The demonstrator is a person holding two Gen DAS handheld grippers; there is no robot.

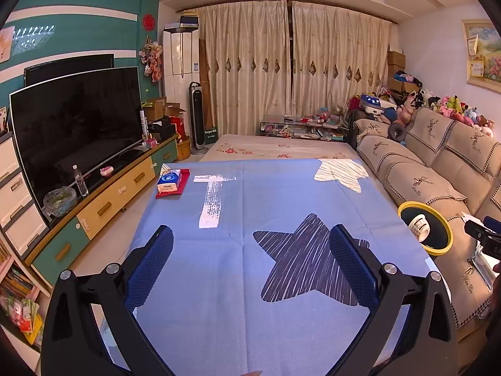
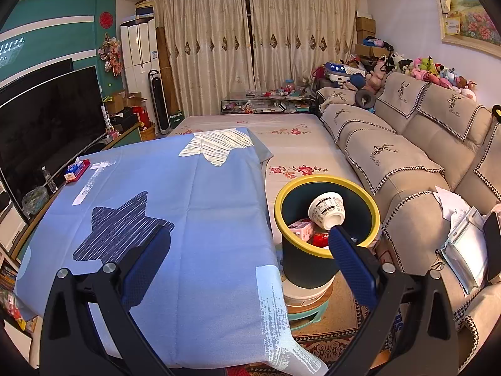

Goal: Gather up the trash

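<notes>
Jaws of left gripper (image 1: 250, 250) and right gripper (image 2: 250, 250) seen spread wide, nothing held. White cup (image 2: 327, 210) noted tilted inside yellow-rimmed bin (image 2: 300, 266), at 2 o'clock from blue star cloth (image 2: 194, 206). Tissue pack (image 1: 169, 180) recorded at cloth's 10 o'clock corner.

Table (image 1: 250, 329) draped in a blue star-printed cloth (image 1: 266, 194), filling the lower centre of the left view. At its far-left corner, a red mat (image 1: 183, 185) bearing a blue tissue pack (image 1: 169, 180).
</notes>
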